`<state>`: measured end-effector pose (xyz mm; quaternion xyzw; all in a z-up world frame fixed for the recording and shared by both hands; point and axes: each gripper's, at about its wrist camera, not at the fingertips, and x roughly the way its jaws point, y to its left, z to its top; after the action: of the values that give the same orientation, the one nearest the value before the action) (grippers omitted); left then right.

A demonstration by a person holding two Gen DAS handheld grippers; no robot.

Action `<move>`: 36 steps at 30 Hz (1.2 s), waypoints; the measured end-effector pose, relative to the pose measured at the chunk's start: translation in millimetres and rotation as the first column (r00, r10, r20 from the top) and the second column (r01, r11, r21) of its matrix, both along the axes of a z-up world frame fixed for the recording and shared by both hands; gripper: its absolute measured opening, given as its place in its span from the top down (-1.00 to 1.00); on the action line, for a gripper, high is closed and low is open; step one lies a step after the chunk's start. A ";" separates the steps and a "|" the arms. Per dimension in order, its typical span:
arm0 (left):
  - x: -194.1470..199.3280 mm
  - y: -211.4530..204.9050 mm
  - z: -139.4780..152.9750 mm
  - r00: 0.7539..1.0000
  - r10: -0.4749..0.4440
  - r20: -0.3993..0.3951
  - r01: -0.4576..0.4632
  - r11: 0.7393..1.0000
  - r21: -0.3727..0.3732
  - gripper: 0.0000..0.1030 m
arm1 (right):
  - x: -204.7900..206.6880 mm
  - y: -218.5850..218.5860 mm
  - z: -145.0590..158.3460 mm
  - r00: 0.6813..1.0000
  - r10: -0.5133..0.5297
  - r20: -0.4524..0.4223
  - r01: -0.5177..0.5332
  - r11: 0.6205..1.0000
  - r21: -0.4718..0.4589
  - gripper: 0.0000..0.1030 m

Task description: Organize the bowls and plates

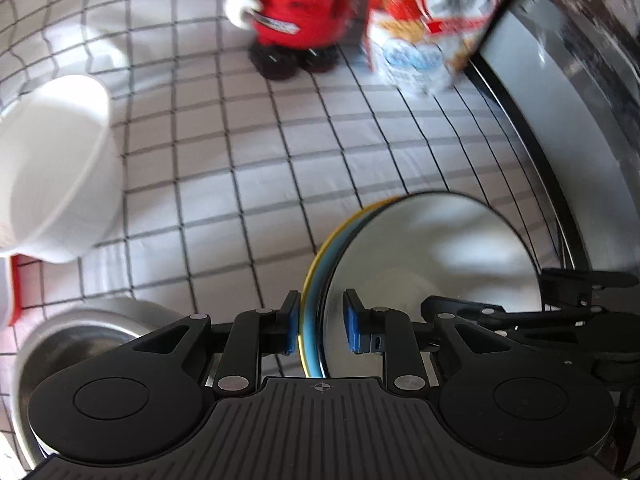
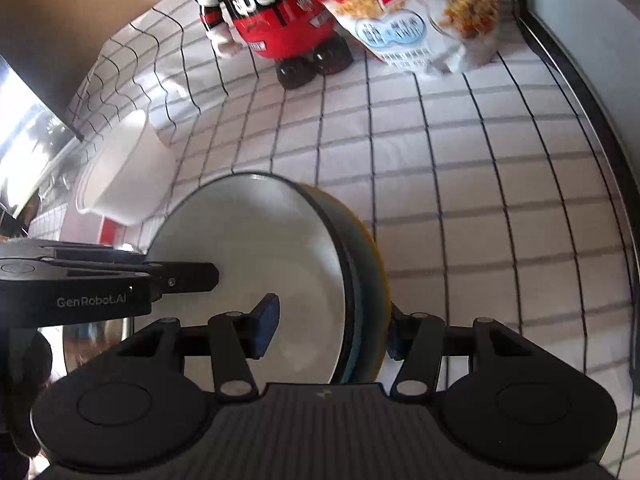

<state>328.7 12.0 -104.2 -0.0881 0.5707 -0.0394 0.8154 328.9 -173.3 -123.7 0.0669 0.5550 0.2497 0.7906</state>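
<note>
Stacked plates (image 1: 432,276), white-faced with blue and yellow rims, are held on edge above the checked counter (image 1: 320,160), straddled at opposite rims by the left gripper (image 1: 320,326) and right gripper (image 2: 328,330), neither fully clamped. At ten o'clock a white bowl (image 1: 52,168) is seen; at eight o'clock, a steel bowl (image 1: 80,332).

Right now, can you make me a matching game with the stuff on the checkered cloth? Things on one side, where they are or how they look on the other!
Things:
1. white bowl
2. yellow-rimmed plate
3. red mascot container
4. cereal bag

Descriptions:
A. stands on two black feet
B. tipped on its side, far left
C. white and red, leaning beside the mascot
D. on edge between both hand-held grippers

Pairs: 1-B, 2-D, 3-A, 4-C
</note>
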 end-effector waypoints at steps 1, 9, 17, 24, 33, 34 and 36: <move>1.8 2.6 1.9 1.000 0.010 0.005 -0.010 1.000 0.004 0.52 | 2.8 3.1 2.4 1.000 0.007 0.015 -0.007 1.000 0.001 -0.04; 3.2 7.0 1.8 1.000 0.021 0.005 -0.021 1.000 0.007 0.52 | 9.3 14.2 4.3 0.997 0.043 0.060 -0.041 0.999 -0.036 -0.04; 4.7 1.9 3.7 1.000 0.013 0.022 -0.012 1.000 -0.015 0.56 | 7.7 3.0 -5.3 1.000 0.018 0.023 -0.017 0.999 -0.038 -0.01; 6.2 2.5 2.7 1.000 0.007 0.015 -0.007 1.000 -0.007 0.56 | 3.9 2.8 -0.1 0.999 0.016 0.041 -0.014 0.998 -0.054 -0.01; -17.9 27.6 23.8 0.998 0.037 0.049 -0.031 0.993 -0.118 0.57 | -8.2 8.1 37.3 0.977 0.050 0.207 -0.011 0.983 -0.185 -0.12; -23.5 32.7 26.9 0.997 0.045 0.061 -0.036 0.990 -0.139 0.54 | -9.3 8.8 42.8 0.972 0.055 0.228 -0.011 0.982 -0.187 -0.14; -34.5 45.1 34.4 0.994 0.067 0.089 -0.050 0.983 -0.178 0.55 | -11.3 13.9 55.1 0.963 0.066 0.261 -0.018 0.983 -0.182 -0.16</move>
<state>294.2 57.1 -69.7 -0.1745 0.5228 -0.0698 0.8315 317.6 -159.4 -68.6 -0.0497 0.4654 0.2226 0.8552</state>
